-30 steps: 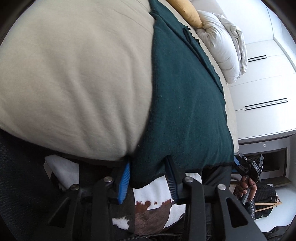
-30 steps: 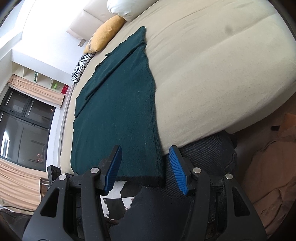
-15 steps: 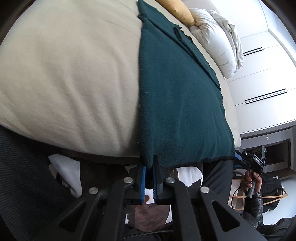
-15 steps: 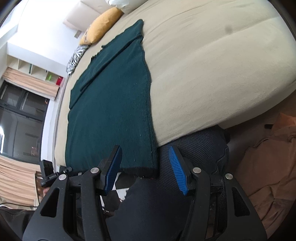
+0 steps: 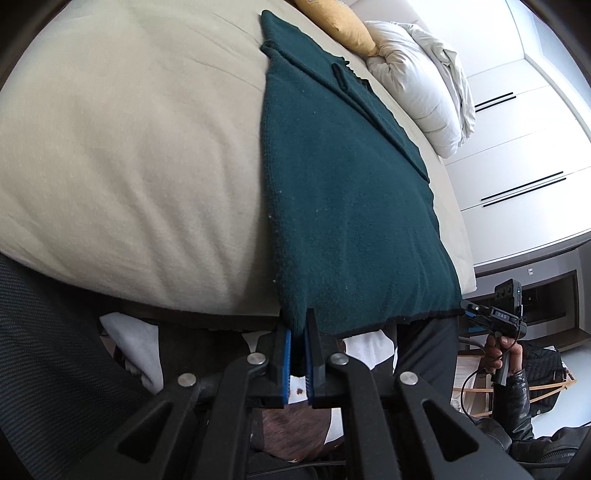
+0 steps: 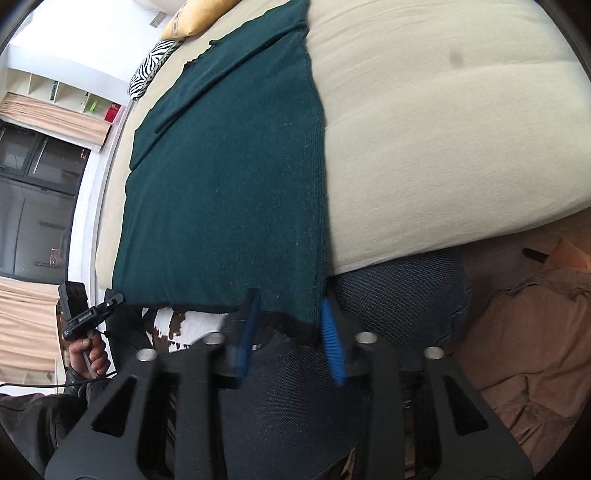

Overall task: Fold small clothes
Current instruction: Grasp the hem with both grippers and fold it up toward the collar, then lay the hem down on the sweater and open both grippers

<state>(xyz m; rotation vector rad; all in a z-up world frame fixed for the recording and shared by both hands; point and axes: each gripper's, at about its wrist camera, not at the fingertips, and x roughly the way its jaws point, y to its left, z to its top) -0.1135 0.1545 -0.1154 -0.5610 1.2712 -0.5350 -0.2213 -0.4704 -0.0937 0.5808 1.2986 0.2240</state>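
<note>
A wide bed [image 5: 110, 147] with a beige sheet fills most of both views. At its far edge lie a mustard-yellow cushion [image 5: 334, 24], a crumpled white duvet [image 5: 417, 88] and a zebra-striped pillow [image 6: 151, 66]. Beyond one side stand white wardrobe doors [image 5: 524, 155] with thin black handles, brightly lit. On the other side a large dark window [image 6: 33, 206] has tan curtains [image 6: 55, 118] above and below, with white shelving [image 6: 59, 96] beside it. A dark mesh chair [image 6: 402, 295] sits at the bed's near edge, beside heaped tan fabric [image 6: 528, 339].
</note>
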